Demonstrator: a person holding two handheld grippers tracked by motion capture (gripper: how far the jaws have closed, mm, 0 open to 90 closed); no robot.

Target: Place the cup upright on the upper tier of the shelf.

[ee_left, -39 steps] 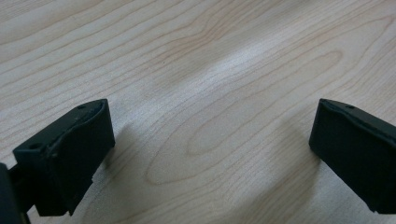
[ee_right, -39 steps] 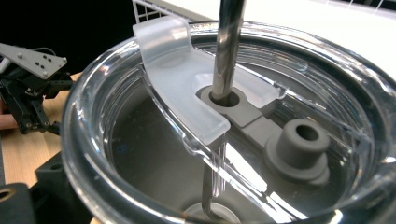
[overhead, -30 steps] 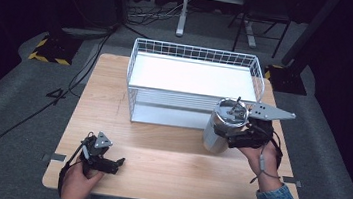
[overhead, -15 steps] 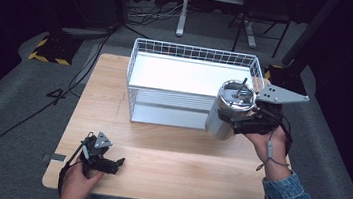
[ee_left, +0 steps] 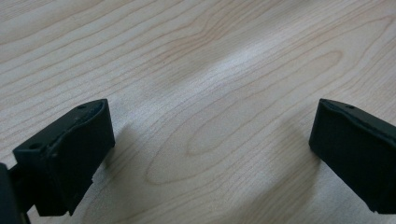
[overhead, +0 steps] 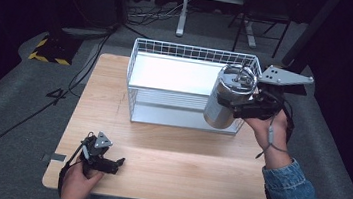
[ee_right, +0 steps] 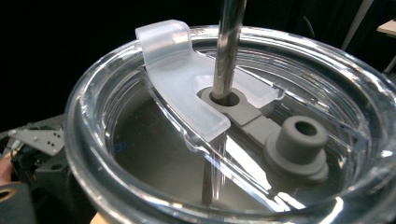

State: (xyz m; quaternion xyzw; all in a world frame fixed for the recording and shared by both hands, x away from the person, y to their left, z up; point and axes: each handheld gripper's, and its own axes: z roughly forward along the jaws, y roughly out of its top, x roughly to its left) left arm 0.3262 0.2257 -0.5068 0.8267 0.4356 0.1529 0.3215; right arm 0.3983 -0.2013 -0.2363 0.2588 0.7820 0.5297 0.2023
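Observation:
A steel tumbler (overhead: 217, 110) with a clear lid (ee_right: 177, 84) and a metal straw (ee_right: 229, 46) hangs tilted in the air over the front right corner of the white wire basket (overhead: 138, 82). My right gripper (overhead: 236, 106) is shut on the tumbler's upper body, coming in from its right side. In the right gripper view the lid is very close, with a grey plug (ee_right: 299, 140) beside the straw hole. My left gripper (overhead: 118, 163) rests on the wooden table (overhead: 169, 149) at the front left. It stands open, with bare wood between its jaws (ee_left: 210, 154).
The basket has a white floor and stands at the back middle of the table. Dark grey carpet, cables and a black-and-yellow striped block (overhead: 49, 50) lie beyond the table's left edge. A desk frame (overhead: 215, 8) stands behind.
My right gripper has lifted the tumbler off the table and carried it up and back towards the basket's right corner. The left gripper has not moved.

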